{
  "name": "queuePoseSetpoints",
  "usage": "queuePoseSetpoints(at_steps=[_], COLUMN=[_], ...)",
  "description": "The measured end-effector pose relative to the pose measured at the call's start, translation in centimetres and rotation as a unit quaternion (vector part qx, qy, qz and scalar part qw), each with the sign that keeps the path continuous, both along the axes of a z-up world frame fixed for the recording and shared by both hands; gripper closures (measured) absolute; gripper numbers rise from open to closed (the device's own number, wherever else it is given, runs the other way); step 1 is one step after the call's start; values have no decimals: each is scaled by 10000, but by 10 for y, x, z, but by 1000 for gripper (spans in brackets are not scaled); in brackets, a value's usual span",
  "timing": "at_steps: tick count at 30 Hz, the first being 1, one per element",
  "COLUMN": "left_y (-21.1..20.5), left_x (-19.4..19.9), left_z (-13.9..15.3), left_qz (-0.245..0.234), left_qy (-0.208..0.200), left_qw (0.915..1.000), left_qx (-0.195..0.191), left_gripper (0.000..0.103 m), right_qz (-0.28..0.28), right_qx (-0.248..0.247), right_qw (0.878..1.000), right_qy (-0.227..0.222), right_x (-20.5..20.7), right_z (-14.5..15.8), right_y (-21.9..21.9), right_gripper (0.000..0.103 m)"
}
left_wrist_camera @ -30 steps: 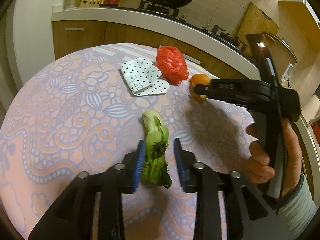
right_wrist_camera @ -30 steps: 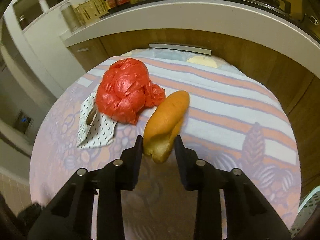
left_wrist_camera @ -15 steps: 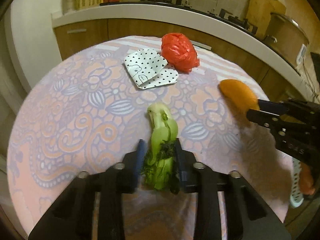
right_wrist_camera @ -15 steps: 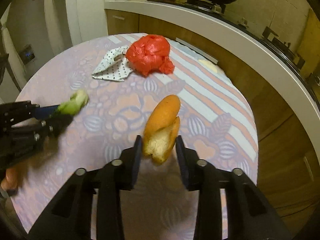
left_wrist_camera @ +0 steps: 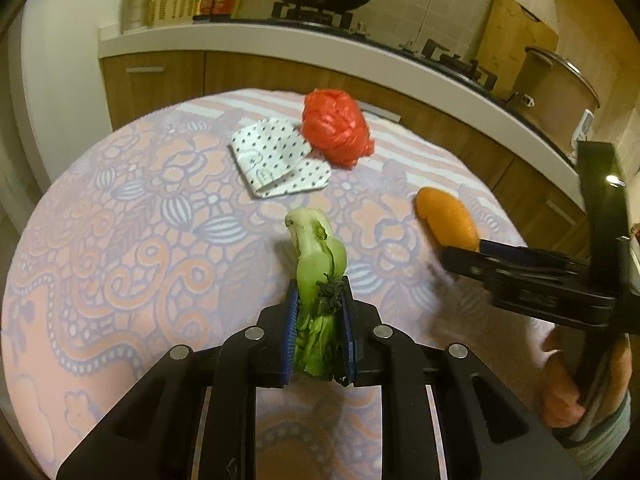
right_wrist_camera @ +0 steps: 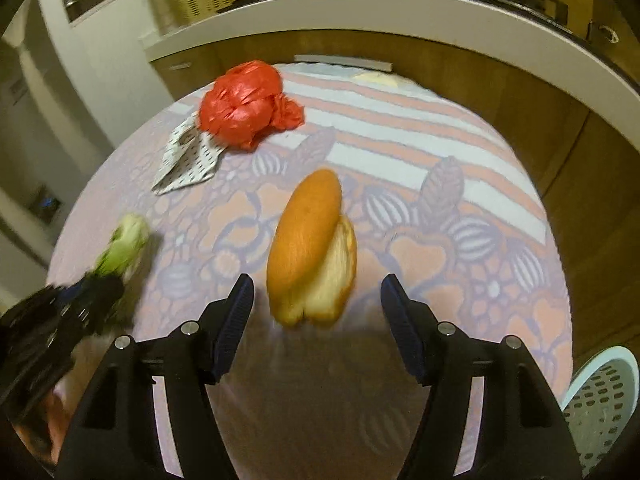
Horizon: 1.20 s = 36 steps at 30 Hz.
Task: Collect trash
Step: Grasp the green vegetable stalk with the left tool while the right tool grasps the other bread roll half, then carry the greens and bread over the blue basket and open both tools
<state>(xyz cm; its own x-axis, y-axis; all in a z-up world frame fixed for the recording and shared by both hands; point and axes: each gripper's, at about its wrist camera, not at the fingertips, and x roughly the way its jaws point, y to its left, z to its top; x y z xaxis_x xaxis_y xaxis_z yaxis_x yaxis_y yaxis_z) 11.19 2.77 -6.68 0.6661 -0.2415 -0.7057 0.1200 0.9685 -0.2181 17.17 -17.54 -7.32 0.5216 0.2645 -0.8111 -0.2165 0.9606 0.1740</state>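
A green bok choy point(left_wrist_camera: 316, 248) is clamped by its leafy end in my left gripper point(left_wrist_camera: 318, 292), whose jaws are closing on it; its pale stem points away over the patterned round table point(left_wrist_camera: 120, 240). A split orange bread roll point(right_wrist_camera: 308, 236) sits between the jaws of my right gripper point(right_wrist_camera: 316, 292), which are opening, with a gap on both sides of the roll. The left wrist view shows the roll point(left_wrist_camera: 446, 216) at the tip of the right gripper point(left_wrist_camera: 464, 254). Blurred at the left of the right wrist view are the bok choy point(right_wrist_camera: 128, 240) and the left gripper point(right_wrist_camera: 100, 284).
A crumpled red plastic bag point(left_wrist_camera: 336, 128) and a folded dotted paper point(left_wrist_camera: 276, 156) lie at the table's far side. A white perforated basket point(right_wrist_camera: 600, 400) stands below the table edge at the lower right. A kitchen counter point(left_wrist_camera: 280, 40) with a wok and bottles runs behind.
My left jaws have shut on the bok choy. My right gripper carried the bread roll away from the red bag, and its jaws have spread wide off the roll.
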Motion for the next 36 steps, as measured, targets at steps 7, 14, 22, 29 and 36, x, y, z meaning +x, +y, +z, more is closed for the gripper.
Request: queuePoseSetpoints(at_steps=[7, 14, 22, 29, 36], left_y=[-11, -45, -114, -185, -249], left_x=[-2, -6, -10, -16, -24], left_z=[12, 26, 46, 60, 61], left_qz=[-104, -406, -1060, -1664, -2131], left_qy=[-137, -298, -527, -696, -717], left_qw=[9999, 9987, 9930, 9836, 9744], left_qx=[12, 74, 11, 35, 65], left_gripper=[86, 86, 86, 86, 86], right_qz=[135, 13, -568, -1197, -1727], right_qx=[-73, -5, 29, 16, -28], right_qw=[9998, 9985, 9941, 9864, 9786], right_qy=[-145, -547, -921, -1129, -1117], right_x=[-4, -35, -74, -105, -137], right_z=[6, 27, 53, 63, 55], right_y=[5, -27, -104, -178, -240], right_gripper=[76, 77, 77, 77, 77])
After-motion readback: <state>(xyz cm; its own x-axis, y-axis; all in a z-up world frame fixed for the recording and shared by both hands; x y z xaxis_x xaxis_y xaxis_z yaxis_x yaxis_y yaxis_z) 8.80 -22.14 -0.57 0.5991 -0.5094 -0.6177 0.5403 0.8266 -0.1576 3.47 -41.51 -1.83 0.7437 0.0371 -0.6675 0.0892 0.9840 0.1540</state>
